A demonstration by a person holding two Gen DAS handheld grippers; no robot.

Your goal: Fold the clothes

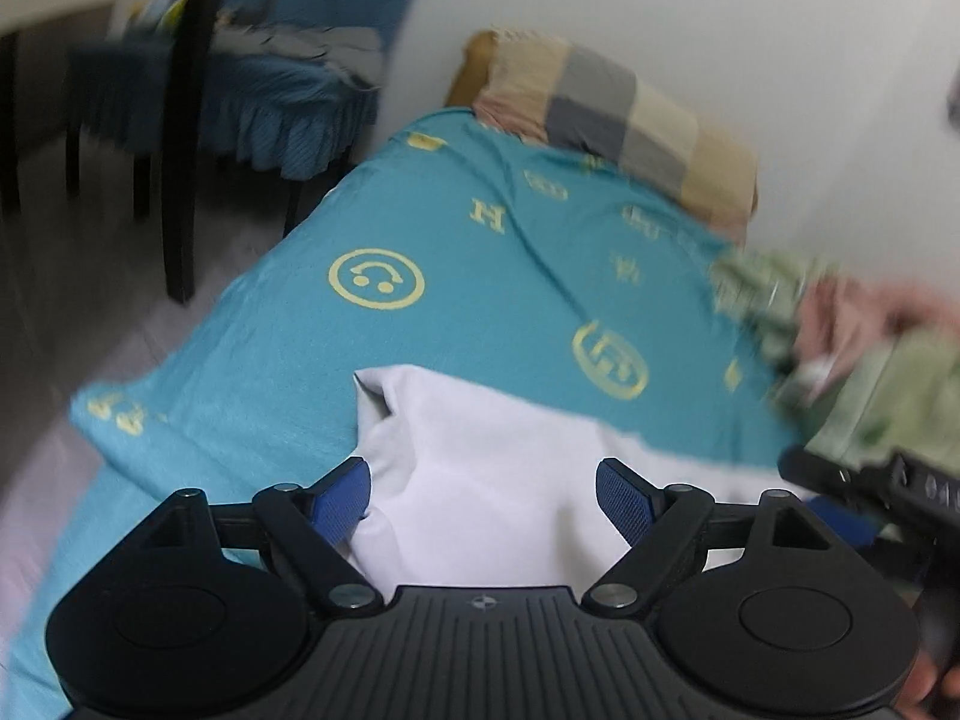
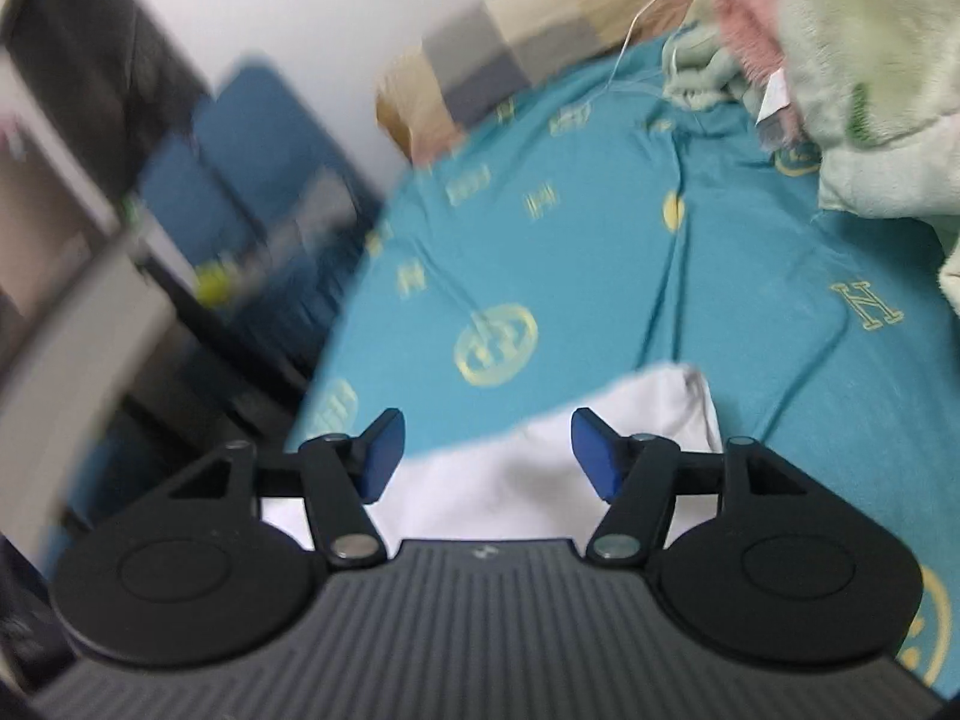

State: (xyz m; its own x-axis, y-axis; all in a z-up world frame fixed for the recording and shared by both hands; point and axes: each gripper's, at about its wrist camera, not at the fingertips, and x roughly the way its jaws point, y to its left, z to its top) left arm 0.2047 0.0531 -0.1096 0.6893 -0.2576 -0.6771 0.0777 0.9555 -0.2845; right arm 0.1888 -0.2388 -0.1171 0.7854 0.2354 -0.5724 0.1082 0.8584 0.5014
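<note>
A white garment lies on a teal bed sheet with yellow prints. My left gripper is open, its blue pads standing wide apart over the garment's near part, holding nothing. The right gripper's black body shows at the right edge of the left wrist view. In the right wrist view the white garment lies below my right gripper, which is open with its pads apart over the cloth's edge. The teal sheet spreads beyond it.
A checked pillow lies at the head of the bed against a white wall. A green and pink blanket heap sits at the right, also in the right wrist view. A blue-covered chair and dark table legs stand left of the bed.
</note>
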